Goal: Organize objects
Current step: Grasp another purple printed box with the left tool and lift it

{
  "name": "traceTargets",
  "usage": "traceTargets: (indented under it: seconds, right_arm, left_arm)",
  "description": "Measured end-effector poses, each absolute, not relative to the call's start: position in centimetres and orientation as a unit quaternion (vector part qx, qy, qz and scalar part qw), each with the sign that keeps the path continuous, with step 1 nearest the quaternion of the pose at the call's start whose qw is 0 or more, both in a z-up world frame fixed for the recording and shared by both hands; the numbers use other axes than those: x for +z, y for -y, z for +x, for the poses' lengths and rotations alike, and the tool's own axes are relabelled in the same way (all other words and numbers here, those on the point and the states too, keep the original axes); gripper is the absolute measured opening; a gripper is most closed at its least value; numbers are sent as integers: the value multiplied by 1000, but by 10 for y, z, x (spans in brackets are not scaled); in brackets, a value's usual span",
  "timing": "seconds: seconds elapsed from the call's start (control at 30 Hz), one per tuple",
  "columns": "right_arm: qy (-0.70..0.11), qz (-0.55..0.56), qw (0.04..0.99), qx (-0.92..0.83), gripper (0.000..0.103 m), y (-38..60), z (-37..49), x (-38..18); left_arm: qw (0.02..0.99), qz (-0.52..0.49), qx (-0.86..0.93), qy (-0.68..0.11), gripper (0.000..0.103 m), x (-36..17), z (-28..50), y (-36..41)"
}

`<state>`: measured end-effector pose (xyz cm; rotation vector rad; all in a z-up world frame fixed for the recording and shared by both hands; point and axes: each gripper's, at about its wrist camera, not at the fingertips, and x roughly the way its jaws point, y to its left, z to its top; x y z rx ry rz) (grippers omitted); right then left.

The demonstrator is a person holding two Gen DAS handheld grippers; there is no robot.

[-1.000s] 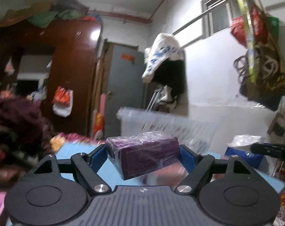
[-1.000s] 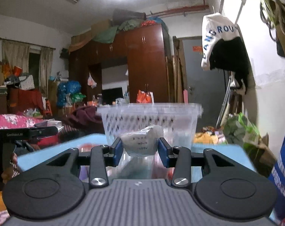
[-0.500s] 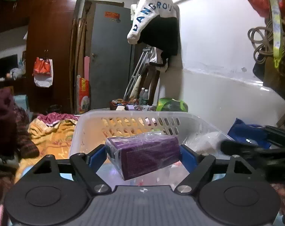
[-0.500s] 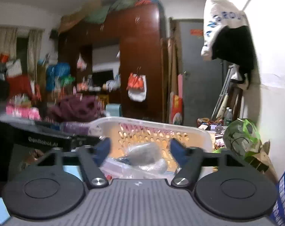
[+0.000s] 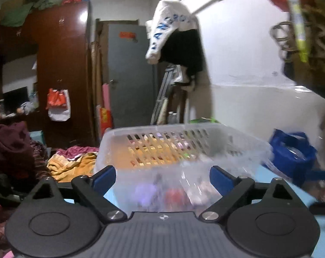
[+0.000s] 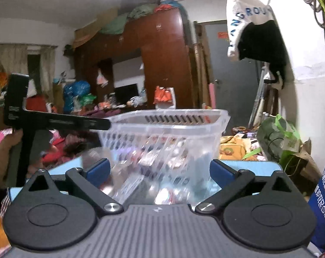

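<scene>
On the blue bench stands the clear basket [image 5: 184,148], with small packets inside. Left tool [image 5: 162,177] and right tool [image 6: 159,172] are both apart, empty; next comes fetching another object.

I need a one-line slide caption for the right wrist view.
Open right gripper faces clear plastic basket on blue table.

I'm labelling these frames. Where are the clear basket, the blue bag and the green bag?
clear basket [image 5: 162,135]: left wrist view, slotted back wall.
blue bag [image 5: 291,152]: left wrist view, its front.
green bag [image 6: 276,135]: right wrist view, its side.
</scene>
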<state>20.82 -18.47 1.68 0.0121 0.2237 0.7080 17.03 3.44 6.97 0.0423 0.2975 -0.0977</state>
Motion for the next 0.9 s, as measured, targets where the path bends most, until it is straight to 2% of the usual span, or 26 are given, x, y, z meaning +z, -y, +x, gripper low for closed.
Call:
traceTargets:
  seconds: [0.13, 0.27, 0.47, 0.5, 0.53, 0.57, 0.77, 0.9]
  right_arm:
    - [-112, -30, 936, 332, 101, 173, 201, 9]
    - [-121, -23, 934, 337, 101, 167, 206, 7]
    - [-121, -31, 933, 336, 101, 172, 202, 2]
    - [-122, -27, 933, 337, 101, 173, 203, 2]
    - [-124, -23, 933, 338, 101, 174, 204, 2]
    - [-125, -21, 933, 338, 101, 175, 204, 1]
    - [-120, -19, 933, 339, 101, 179, 201, 3]
    - [-112, -19, 934, 339, 101, 177, 202, 6]
  left_arm:
    - [984, 30, -42, -170, 98, 47, 153, -44]
    - [974, -10, -33, -225, 97, 35, 192, -51]
    - [965, -40, -18, -259, 97, 12, 219, -56]
    - [965, -49, -18, -258, 92, 13, 220, -58]
    - [966, -58, -23, -250, 87, 15, 218, -59]
    - [968, -61, -26, -241, 76, 18, 213, -60]
    - [984, -62, -28, -168, 76, 36, 171, -62]
    - [991, -62, -40, -108, 76, 81, 162, -52]
